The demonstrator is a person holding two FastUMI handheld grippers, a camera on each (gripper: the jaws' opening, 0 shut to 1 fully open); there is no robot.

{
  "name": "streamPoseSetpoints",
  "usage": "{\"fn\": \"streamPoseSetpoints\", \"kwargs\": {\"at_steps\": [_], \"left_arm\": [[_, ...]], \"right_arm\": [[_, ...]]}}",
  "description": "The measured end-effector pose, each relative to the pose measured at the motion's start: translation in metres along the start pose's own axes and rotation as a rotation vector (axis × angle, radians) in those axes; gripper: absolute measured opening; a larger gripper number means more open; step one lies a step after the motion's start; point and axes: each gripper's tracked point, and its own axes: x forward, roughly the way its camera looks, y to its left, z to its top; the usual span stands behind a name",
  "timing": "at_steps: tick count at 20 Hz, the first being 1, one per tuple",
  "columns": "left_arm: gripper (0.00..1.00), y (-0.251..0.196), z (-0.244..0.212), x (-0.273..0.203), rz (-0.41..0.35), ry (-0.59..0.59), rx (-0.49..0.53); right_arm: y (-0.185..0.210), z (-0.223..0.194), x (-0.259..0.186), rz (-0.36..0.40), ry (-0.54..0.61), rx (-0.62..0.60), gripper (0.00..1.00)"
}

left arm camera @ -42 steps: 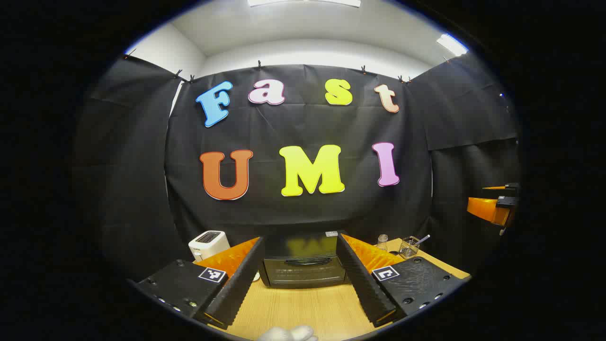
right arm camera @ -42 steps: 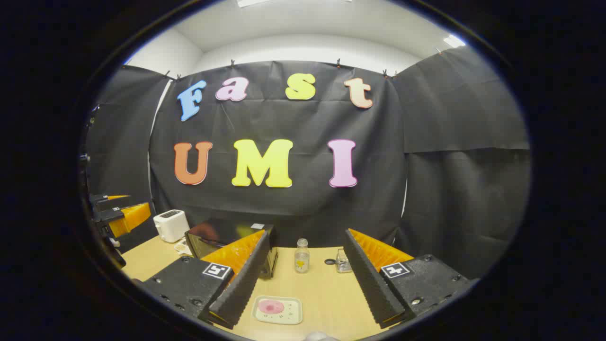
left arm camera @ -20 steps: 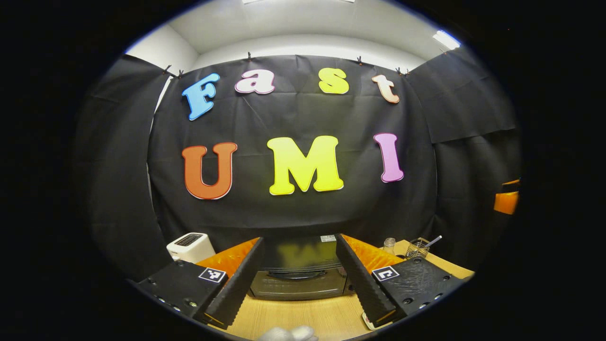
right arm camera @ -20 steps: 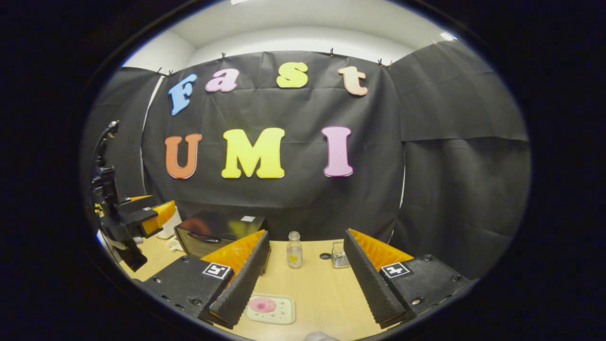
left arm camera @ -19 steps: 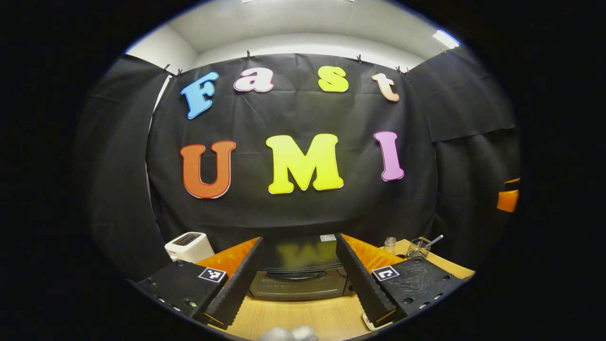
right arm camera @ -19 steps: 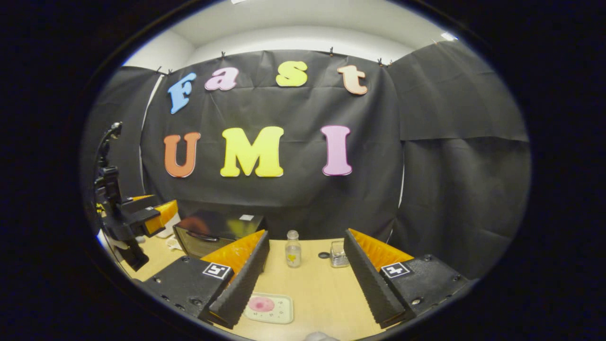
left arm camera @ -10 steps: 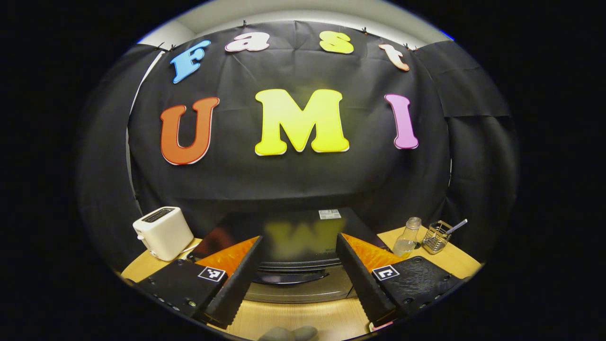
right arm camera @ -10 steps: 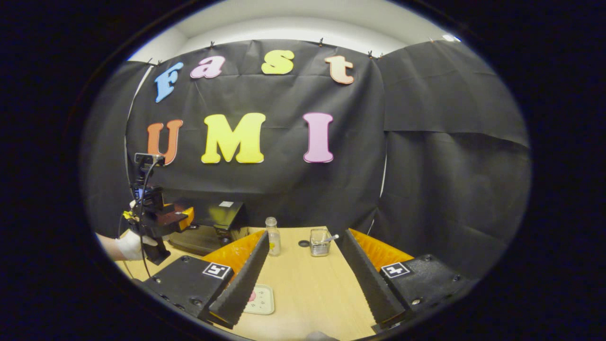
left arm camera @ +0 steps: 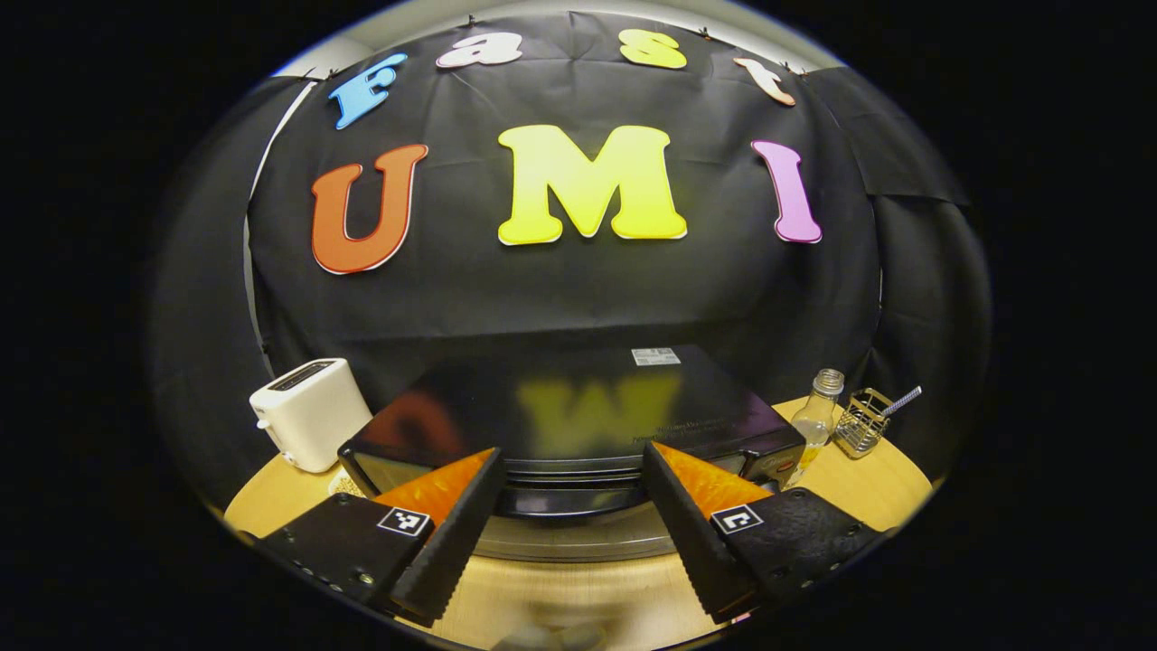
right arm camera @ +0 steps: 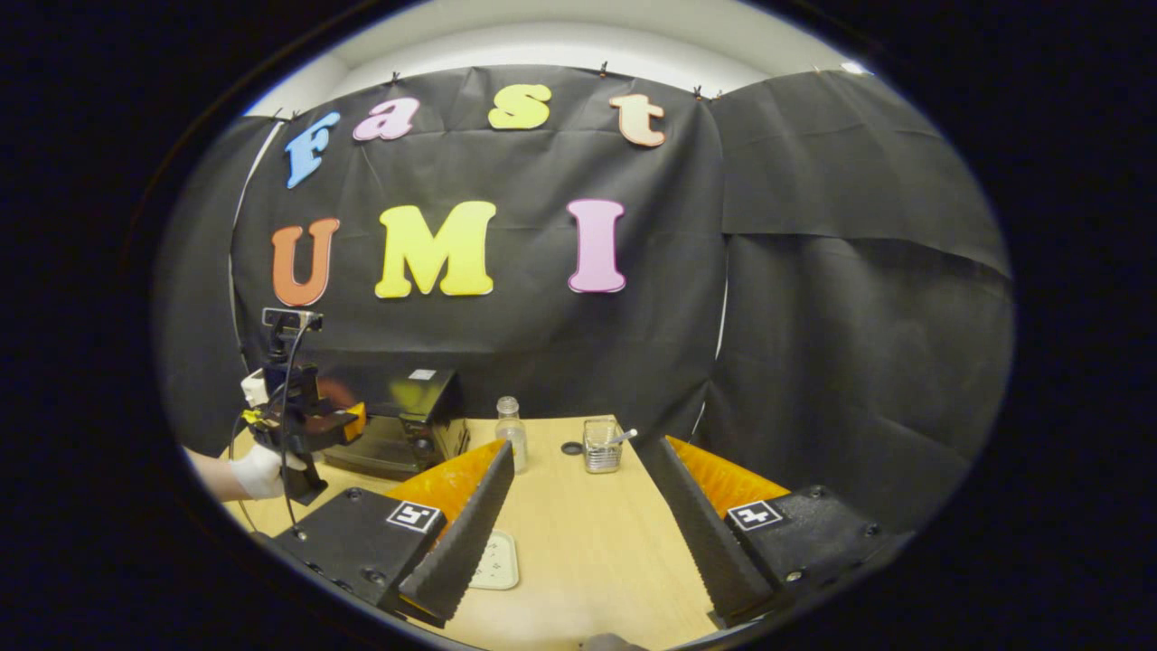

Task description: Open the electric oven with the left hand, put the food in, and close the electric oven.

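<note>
Wire basket holds utensil, maybe spoon; glass bottle beside.

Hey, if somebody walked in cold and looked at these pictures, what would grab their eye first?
Probably the black electric oven, door shut, sitting right in front of the open left gripper. Next, the white toaster to its left, and the glass bottle and wire basket on the wooden table to its right.

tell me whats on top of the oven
A small pale sticker sits near the back edge of the electric oven; the rest of its glossy top only mirrors the wall. The door is shut, so the inside is hidden.
</note>
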Motion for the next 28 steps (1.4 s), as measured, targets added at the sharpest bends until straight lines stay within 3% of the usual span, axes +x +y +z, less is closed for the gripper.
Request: {"fn": "streamPoseSetpoints", "kwargs": {"at_steps": [10, 18, 20, 27, 28], "left_arm": [[0.97, 0.004, -0.026, -0.047, -0.031, 0.032, 0.007], [0.97, 0.005, -0.093, -0.101, -0.054, 0.138, -0.003], [0.97, 0.004, -0.11, -0.107, -0.054, 0.166, -0.008], [0.97, 0.001, -0.16, -0.118, -0.056, 0.258, 0.006], [0.97, 0.0, -0.168, -0.118, -0.058, 0.273, 0.01]], "right_arm": [[0.013, -0.001, -0.032, 0.02, -0.011, -0.003, 0.96], [0.024, -0.014, -0.056, 0.05, 0.012, -0.019, 0.96], [0.028, -0.022, -0.059, 0.057, 0.028, -0.02, 1.0], [0.028, -0.032, -0.068, 0.048, 0.051, -0.036, 0.96], [0.027, -0.034, -0.07, 0.044, 0.055, -0.035, 1.0]]}}
